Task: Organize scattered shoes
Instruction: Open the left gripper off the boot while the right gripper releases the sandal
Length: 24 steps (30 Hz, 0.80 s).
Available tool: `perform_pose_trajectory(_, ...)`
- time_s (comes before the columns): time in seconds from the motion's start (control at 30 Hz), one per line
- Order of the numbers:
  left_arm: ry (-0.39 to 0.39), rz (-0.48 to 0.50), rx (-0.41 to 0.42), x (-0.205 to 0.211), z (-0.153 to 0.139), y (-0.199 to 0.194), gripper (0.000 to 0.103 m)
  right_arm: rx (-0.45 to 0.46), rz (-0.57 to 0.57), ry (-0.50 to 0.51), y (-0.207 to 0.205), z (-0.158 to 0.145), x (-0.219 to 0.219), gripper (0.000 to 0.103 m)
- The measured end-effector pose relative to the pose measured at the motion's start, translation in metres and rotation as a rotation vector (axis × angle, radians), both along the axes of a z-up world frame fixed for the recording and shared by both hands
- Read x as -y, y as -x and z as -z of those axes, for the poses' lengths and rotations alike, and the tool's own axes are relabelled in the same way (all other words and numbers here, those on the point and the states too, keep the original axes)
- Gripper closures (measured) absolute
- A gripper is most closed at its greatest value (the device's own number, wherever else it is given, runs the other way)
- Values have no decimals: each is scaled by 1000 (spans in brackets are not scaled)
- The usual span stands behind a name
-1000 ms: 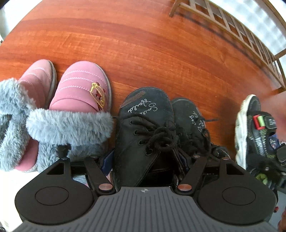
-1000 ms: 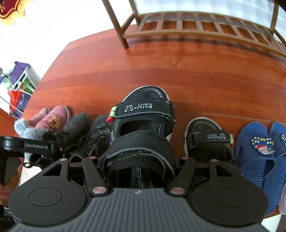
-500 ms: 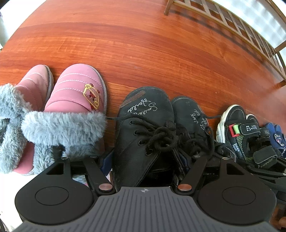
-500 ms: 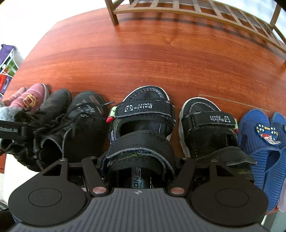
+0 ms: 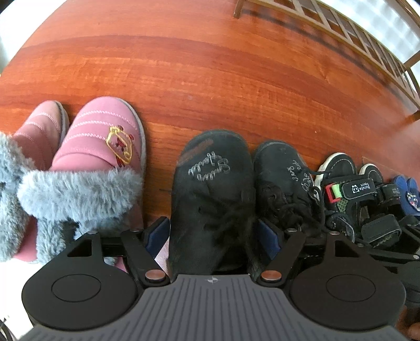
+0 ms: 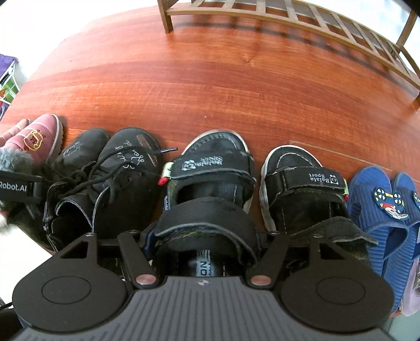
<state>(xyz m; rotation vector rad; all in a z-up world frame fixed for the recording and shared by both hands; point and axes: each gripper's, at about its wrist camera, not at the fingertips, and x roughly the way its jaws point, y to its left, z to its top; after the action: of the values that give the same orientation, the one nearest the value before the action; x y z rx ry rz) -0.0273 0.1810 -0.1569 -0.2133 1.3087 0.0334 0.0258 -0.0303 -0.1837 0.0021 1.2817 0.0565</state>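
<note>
Floor (image 5: 210,78) is seen as glossy reddish wood, grain showing. Pink boots (image 5: 102,147) are matt suede-like cloth, cuffed in fluffy grey fur. Black lace-ups (image 5: 212,188) look dull and scuffed. Blue slippers (image 6: 378,209) are ribbed, rubbery plastic.

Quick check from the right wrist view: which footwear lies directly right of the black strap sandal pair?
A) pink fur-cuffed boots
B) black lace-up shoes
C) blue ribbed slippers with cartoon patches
C: the blue ribbed slippers with cartoon patches sit just right of the black strap sandal pair.

Boots (image 5: 89,157) leftmost, then lace-ups (image 5: 210,188), sandals (image 6: 212,178), slippers (image 6: 378,199); rack (image 6: 288,15) behind
</note>
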Motion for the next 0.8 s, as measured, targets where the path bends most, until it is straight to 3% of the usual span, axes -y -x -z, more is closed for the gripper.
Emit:
perform_pose_trajectory(0.27,-6,-3,23,-3,-11,0,19,30,-2,7,3,-10,2,25)
perform_pose_trajectory(0.8,-26,75,138,13,-57,10,16,155,21,-25,25,-66,17,18)
